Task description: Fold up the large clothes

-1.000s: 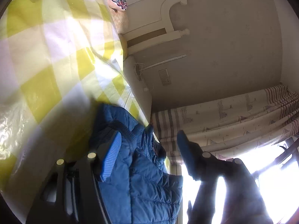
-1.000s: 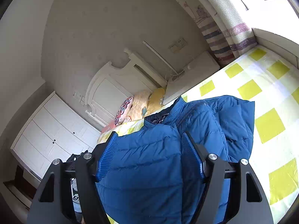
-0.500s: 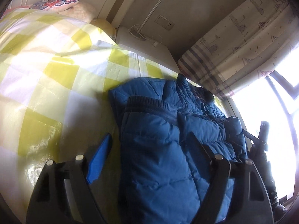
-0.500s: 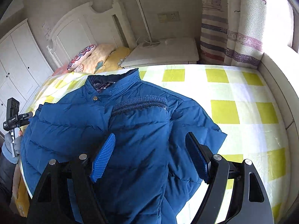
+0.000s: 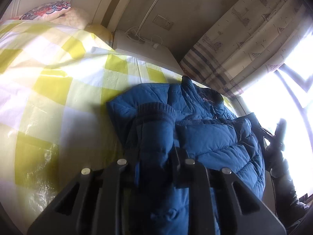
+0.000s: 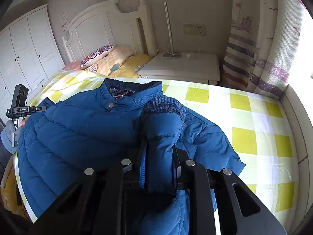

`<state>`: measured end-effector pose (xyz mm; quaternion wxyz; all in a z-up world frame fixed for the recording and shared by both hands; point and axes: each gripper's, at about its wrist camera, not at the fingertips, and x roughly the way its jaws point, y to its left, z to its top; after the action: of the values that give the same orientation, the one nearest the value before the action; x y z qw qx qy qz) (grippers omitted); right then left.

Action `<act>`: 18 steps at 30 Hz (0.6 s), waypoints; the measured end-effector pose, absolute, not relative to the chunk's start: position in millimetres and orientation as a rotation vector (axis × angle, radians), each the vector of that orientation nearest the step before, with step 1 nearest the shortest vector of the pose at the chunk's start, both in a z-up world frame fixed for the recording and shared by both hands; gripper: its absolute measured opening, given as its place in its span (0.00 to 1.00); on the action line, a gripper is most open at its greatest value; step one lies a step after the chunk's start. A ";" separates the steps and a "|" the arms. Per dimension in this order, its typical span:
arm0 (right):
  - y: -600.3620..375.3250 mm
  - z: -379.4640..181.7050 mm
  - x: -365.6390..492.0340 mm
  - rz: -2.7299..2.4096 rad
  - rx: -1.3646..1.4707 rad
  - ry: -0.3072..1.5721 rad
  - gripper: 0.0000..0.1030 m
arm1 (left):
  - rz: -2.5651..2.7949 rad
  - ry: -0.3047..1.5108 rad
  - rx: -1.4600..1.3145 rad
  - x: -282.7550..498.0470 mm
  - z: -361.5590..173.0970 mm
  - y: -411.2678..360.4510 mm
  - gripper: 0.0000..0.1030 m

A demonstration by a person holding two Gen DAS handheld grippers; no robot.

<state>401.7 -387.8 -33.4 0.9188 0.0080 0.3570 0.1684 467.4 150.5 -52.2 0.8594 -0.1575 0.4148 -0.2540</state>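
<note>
Left gripper [image 5: 154, 168]: bottom centre of the left wrist view, angled down at the bed; its jaws have just been closing and now pinch a padded sleeve of the blue jacket [image 5: 205, 137].
Right gripper [image 6: 158, 168]: bottom centre of the right wrist view, tilted down likewise; its jaws have just been closing and are clamped on the other sleeve [image 6: 162, 133], whose grey ribbed cuff [image 6: 164, 105] stands just beyond the fingertips.
Right hand, seen from the left: a dark gloved hand [image 5: 273, 152] with its tool shows at the right edge, against the bright window [image 5: 283, 98].
Left hand, seen from the right: a grey gloved hand [image 6: 9, 131] and black tool at the left edge, by the jacket's side.
Jacket place: spread on the yellow-and-white checked bedspread [image 6: 254, 117], in the centre and left of the right wrist view.
Jacket axis: long axis runs from the bottom of the frame up to the dark collar [image 6: 133, 86], which points toward the pillows [image 6: 109, 58] and white headboard [image 6: 101, 25].
Right wrist view only: white wardrobe [image 6: 23, 45] at upper left, and the plaid lining inside the collar.
Both views: white nightstand [image 6: 182, 66] and striped curtain [image 5: 234, 49].
</note>
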 end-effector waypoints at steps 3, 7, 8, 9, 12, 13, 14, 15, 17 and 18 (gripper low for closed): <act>-391.8 -11.2 365.2 0.321 0.023 0.628 0.11 | -0.545 0.751 -0.313 435.9 -9.5 149.1 0.16; -406.2 39.2 328.1 0.292 0.052 0.504 0.09 | -0.589 0.597 -0.218 411.2 73.1 132.0 0.16; -413.1 55.2 329.8 0.281 0.075 0.480 0.09 | -0.572 0.574 -0.201 416.9 91.3 126.0 0.16; -420.7 69.5 336.9 0.269 0.111 0.462 0.10 | -0.554 0.564 -0.197 427.9 106.2 120.1 0.16; -431.4 88.2 383.6 0.192 0.152 0.467 0.10 | -0.471 0.590 -0.193 485.0 119.5 102.0 0.18; -431.8 84.2 405.2 0.164 0.171 0.499 0.10 | -0.437 0.626 -0.185 507.8 112.4 94.0 0.18; -431.2 74.3 427.0 0.136 0.180 0.548 0.10 | -0.397 0.674 -0.170 531.2 98.6 84.8 0.18; -429.1 57.2 447.3 0.101 0.171 0.613 0.10 | -0.363 0.735 -0.175 552.1 78.4 77.9 0.18; -424.9 6.4 480.9 0.043 0.168 0.761 0.10 | -0.296 0.846 -0.167 581.3 24.6 66.4 0.18; -423.4 -23.7 492.3 0.018 0.163 0.830 0.10 | -0.265 0.896 -0.157 590.1 -7.5 62.9 0.18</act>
<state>492.3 -423.4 -23.7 0.9119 0.0790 0.4027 0.0087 590.1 62.9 -7.5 0.8899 -0.0755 0.4315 -0.1276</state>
